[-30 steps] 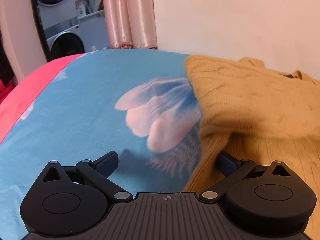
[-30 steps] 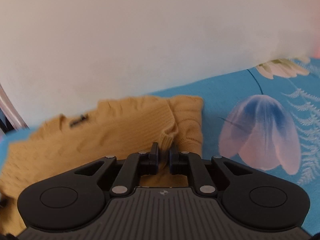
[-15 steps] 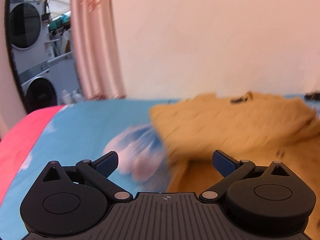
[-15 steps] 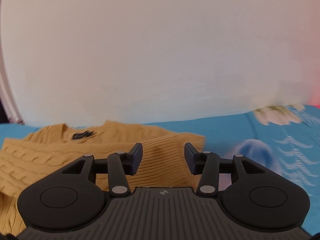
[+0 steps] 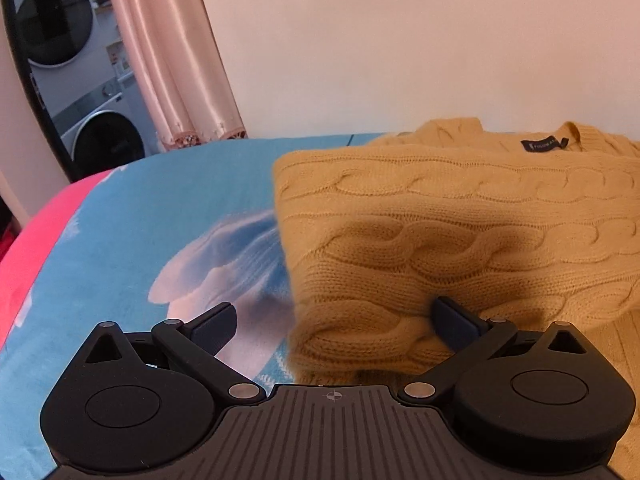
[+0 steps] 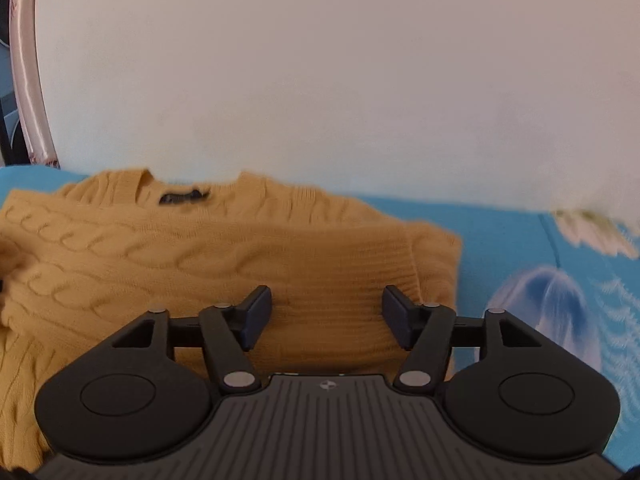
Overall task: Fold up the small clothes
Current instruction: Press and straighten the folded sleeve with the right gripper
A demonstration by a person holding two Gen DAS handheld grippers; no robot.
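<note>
A mustard cable-knit sweater (image 5: 460,220) lies partly folded on a blue floral sheet (image 5: 160,216), its dark neck label (image 5: 544,145) toward the wall. My left gripper (image 5: 336,320) is open at the sweater's left folded edge; the knit lies between its fingers, the right fingertip (image 5: 452,316) against the fabric. In the right wrist view the sweater (image 6: 200,252) fills the left and centre. My right gripper (image 6: 326,314) is open and empty just above the sweater's right part, near a folded-in sleeve cuff (image 6: 432,264).
A plain wall (image 6: 320,80) stands close behind the bed. A pink curtain (image 5: 168,60) and stacked washing machines (image 5: 60,72) are at the far left. A pink cover (image 5: 36,248) borders the sheet on the left. Bare sheet (image 6: 540,272) lies right of the sweater.
My right gripper let go of the sleeve cuff it was pinching and opened wide. My left gripper stayed open, lifted briefly, then came back down at the sweater's left folded edge.
</note>
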